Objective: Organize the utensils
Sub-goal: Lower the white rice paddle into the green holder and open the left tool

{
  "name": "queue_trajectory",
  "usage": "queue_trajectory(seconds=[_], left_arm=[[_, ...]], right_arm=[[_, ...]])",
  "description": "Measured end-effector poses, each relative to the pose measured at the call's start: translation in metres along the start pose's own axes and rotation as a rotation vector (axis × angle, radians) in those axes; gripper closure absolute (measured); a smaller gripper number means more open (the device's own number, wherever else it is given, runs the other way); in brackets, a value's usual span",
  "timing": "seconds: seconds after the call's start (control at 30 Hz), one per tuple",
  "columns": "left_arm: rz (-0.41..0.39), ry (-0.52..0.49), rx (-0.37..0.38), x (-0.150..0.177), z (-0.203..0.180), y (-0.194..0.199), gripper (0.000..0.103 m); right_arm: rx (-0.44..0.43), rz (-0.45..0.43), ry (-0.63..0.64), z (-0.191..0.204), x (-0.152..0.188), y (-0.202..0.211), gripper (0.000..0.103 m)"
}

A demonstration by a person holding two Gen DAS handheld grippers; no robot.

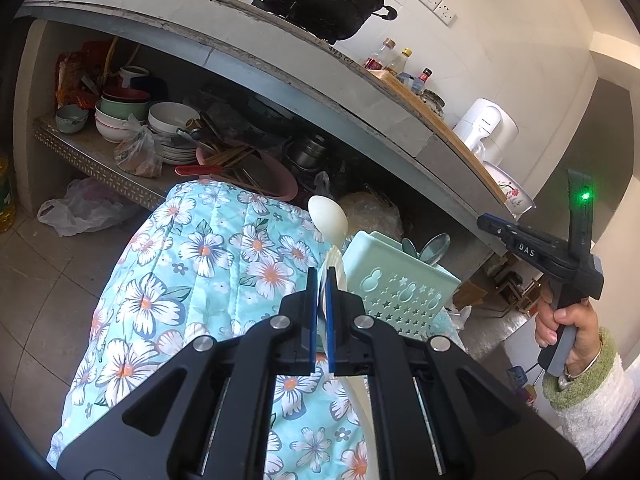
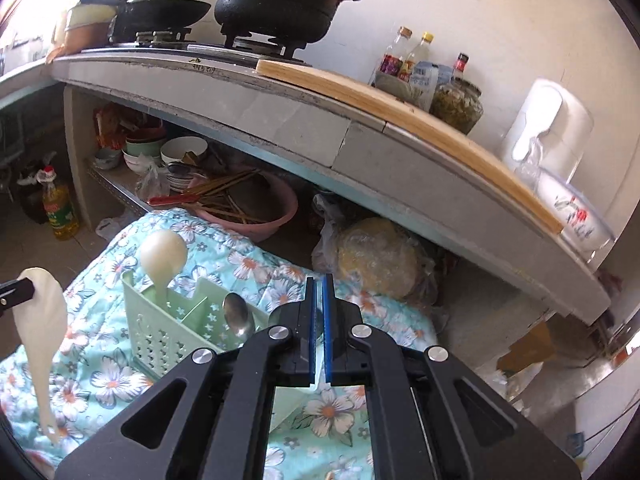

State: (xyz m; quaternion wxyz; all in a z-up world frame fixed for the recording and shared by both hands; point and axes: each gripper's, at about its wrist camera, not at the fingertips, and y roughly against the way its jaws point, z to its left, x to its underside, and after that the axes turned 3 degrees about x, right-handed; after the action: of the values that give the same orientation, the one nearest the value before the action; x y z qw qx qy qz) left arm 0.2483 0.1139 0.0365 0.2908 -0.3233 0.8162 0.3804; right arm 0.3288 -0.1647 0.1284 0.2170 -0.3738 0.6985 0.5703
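One floral quilt (image 2: 100, 380) lies below the counter (image 2: 304, 128).

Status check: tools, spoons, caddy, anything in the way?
Left tool shut on white spoon. Right tool shut, empty. Caddy holds one white spoon, metal spoons. Path clear.

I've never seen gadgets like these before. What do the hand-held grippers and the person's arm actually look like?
Each gripper is matte black plastic with silver round bolts and two flat fingers faced with blue pads. Seen from the side, the right gripper has a pistol-style grey handle, white lettering reading DAS and a glowing green light. The hand holding it wears a bangle and a fluffy white sleeve with a green cuff.
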Motion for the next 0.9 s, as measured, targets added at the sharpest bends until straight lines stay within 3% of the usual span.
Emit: queue_trajectory(seconds=[0.3, 0.57, 0.9], left_arm=[[0.004, -0.026, -0.004, 0.004, -0.014, 0.004, 0.100], [0.008, -0.054, -0.028, 0.001, -0.020, 0.008, 0.100], [0.004, -0.077, -0.042, -0.001, -0.032, 0.010, 0.100]], right_arm=[[-0.295, 0.211, -0.214, -0.012, 0.024, -0.053, 0.100], [-0.344, 0.233, -0.279, 0.000, 0.059, -0.061, 0.100], [-0.369, 0.196, -0.301, -0.002, 0.056, -0.061, 0.099]])
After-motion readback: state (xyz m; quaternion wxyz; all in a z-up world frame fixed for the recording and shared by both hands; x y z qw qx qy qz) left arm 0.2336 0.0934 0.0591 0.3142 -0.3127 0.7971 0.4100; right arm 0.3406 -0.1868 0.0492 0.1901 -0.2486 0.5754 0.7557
